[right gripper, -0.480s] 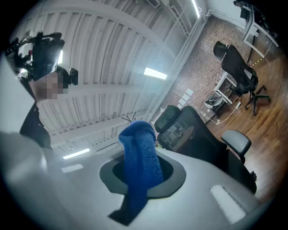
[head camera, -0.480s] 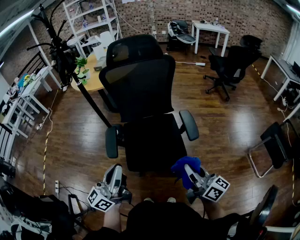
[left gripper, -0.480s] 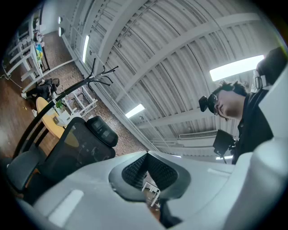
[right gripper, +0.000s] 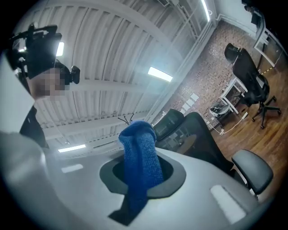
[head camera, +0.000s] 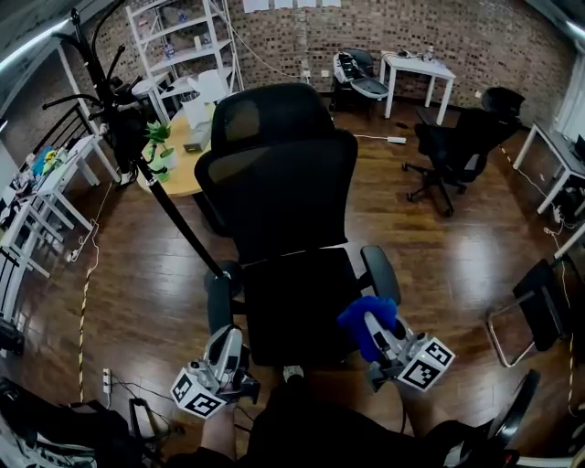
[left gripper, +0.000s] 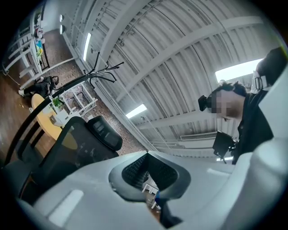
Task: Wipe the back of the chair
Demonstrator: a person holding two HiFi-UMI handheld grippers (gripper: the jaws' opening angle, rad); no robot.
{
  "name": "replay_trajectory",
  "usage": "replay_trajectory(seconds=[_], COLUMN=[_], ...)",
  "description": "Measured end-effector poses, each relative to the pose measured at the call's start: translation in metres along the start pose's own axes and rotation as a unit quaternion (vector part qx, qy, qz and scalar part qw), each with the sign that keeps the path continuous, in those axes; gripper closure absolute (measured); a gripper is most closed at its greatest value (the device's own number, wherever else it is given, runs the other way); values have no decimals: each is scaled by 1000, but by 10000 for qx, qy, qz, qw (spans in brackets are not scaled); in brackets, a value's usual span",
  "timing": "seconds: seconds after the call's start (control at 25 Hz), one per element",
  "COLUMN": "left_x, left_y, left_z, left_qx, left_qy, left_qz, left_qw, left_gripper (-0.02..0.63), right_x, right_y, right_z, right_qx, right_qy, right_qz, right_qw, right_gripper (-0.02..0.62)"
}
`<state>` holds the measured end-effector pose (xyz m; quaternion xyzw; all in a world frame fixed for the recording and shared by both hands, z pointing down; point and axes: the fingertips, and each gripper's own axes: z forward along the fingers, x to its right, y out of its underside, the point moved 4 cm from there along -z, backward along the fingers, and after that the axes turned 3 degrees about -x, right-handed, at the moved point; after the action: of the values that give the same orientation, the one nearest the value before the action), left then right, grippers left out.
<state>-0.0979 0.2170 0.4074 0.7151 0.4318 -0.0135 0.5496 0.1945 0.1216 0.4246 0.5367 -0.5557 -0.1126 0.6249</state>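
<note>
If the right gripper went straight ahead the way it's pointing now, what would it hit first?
Most likely the chair's backrest. The right gripper, shut on the blue cloth, tilts upward toward it. Depth is unclear, so it might pass above the headrest.

Red brick wall [head camera: 494, 27] at back, dark glossy wood floor [head camera: 137, 274]. White shelf unit [head camera: 183, 41] and round yellow table [head camera: 178, 164] on the left, white table [head camera: 416, 69] against the wall. Spare black office chair [head camera: 462, 137] on the right. Ribbed ceiling with strip lights [right gripper: 159, 74].

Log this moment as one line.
phase: pre-wipe | right gripper: shut on blue cloth | left gripper: shut, empty | chair back: not yet touched
</note>
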Motion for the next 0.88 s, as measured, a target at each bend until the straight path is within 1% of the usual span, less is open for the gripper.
replay_trajectory(seconds=[0.12, 0.2, 0.32, 0.44, 0.52, 0.6, 0.72, 0.8, 0.88], left_x=[-48, -77, -114, -143, -154, -162, -168, -170, -175], left_y=[-9, -18, -29, -33, -32, -33, -42, -50, -56], left_z=[29, 52, 78, 90, 91, 92, 92, 86, 77], left_qx=[48, 38, -71, -71, -117, -134, -34, 28, 140], left_qy=[198, 360, 544, 511, 430, 274, 30, -118, -311], left_qz=[-74, -168, -292, -496, -534, -550, -512, -406, -323], left_qw=[9998, 9992, 9981, 9974, 9976, 9980, 9987, 9991, 9989], left_gripper=[614, 614, 614, 614, 614, 614, 614, 614, 614], right_x=[17, 27, 39, 50, 53, 53, 52, 54, 53], right_y=[-9, -22, -50, -81, -106, -134, -173, -190, -198], right_z=[47, 80, 128, 176, 212, 250, 311, 359, 407], right_qx=[140, 183, 173, 219, 202, 169, 131, 171, 209], right_qy=[76, 179, 429, 474, 311, 35, -365, -554, -773], right_qz=[-144, -286, -755, -1297, -1638, -1923, -2293, -2384, -2335], right_qw=[9998, 9993, 9961, 9902, 9858, 9812, 9726, 9694, 9690], right_gripper=[560, 560, 560, 560, 560, 560, 560, 560, 560])
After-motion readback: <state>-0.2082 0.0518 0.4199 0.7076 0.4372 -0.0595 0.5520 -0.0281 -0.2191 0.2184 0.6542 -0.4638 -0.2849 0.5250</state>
